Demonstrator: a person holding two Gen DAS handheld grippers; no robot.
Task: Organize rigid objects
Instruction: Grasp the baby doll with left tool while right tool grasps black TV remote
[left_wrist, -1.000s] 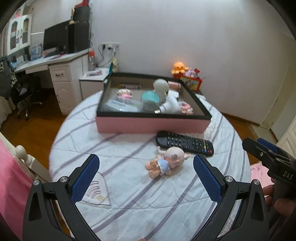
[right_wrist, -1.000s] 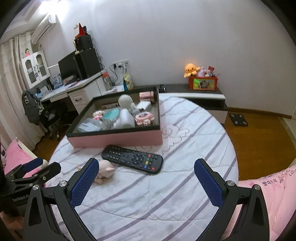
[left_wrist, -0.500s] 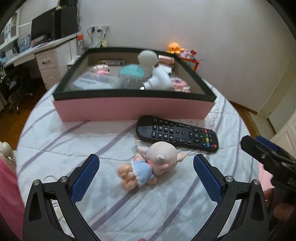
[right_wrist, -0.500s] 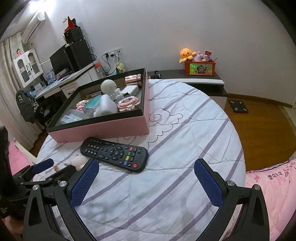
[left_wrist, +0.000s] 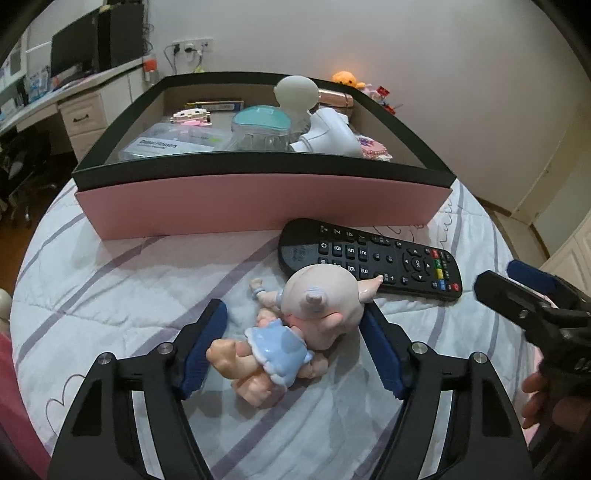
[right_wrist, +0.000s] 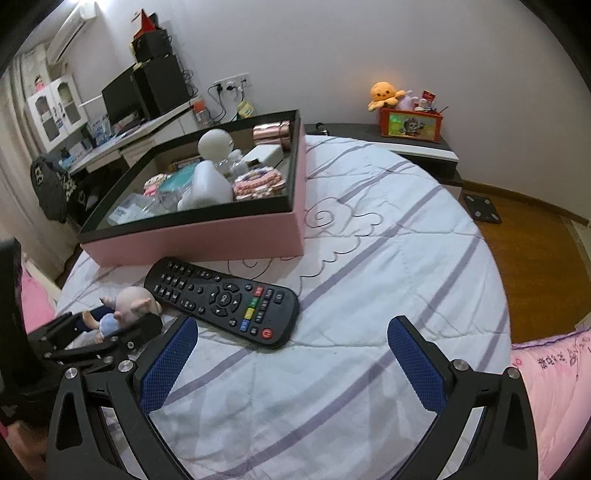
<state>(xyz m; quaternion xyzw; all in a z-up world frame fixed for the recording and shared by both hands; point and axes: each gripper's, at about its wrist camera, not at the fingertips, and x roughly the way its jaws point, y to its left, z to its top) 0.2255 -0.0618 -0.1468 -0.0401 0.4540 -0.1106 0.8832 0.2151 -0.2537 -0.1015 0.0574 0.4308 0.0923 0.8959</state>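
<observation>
Where tongs (left_wrist: 291, 347) close: doll (left_wrist: 295, 325) head-up

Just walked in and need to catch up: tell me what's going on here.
A person is tidying a bed with a claw in each hand. The left claw has just been closing around a small doll; whether its pads press yet is unclear. The right claw hangs open and empty near the remote. Both items lie before the pink box of sorted things.
</observation>
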